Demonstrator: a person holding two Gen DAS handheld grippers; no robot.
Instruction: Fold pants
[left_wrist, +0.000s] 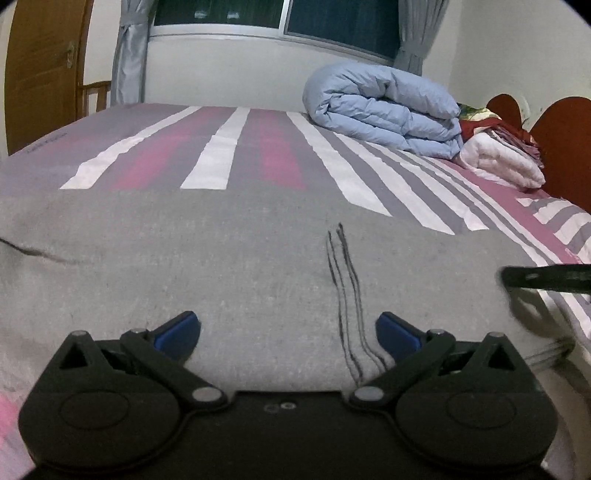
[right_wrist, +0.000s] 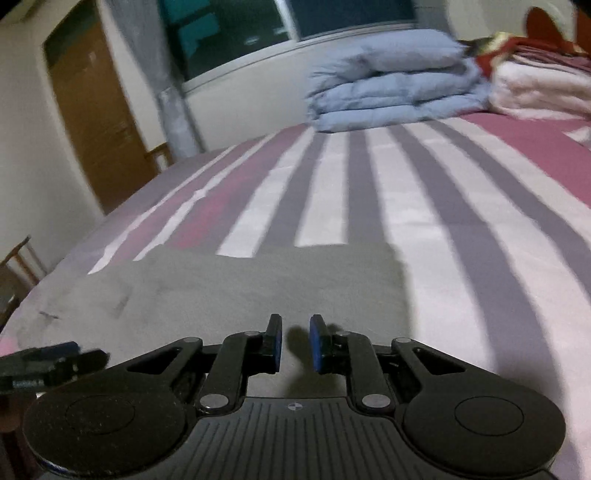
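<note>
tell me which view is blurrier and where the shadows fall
Right wrist view: motion-smeared, especially the folded pale-blue quilt and brown wooden door; the right gripper casts a dark shadow on the grey pants. Left wrist view: sharp, fisheye-bowed, evenly lit.

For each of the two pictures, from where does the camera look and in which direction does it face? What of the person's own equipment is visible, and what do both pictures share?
Left wrist: sits on the left gripper, low over the grey pants, facing across the striped bed to the window; its jaws stand wide open, the right gripper's tip at the right edge.
Right wrist: sits on the right gripper, tilted, facing likewise; its jaws are nearly shut with nothing between them.
Shared: pants, bed, blue duvet, window, door.
</note>
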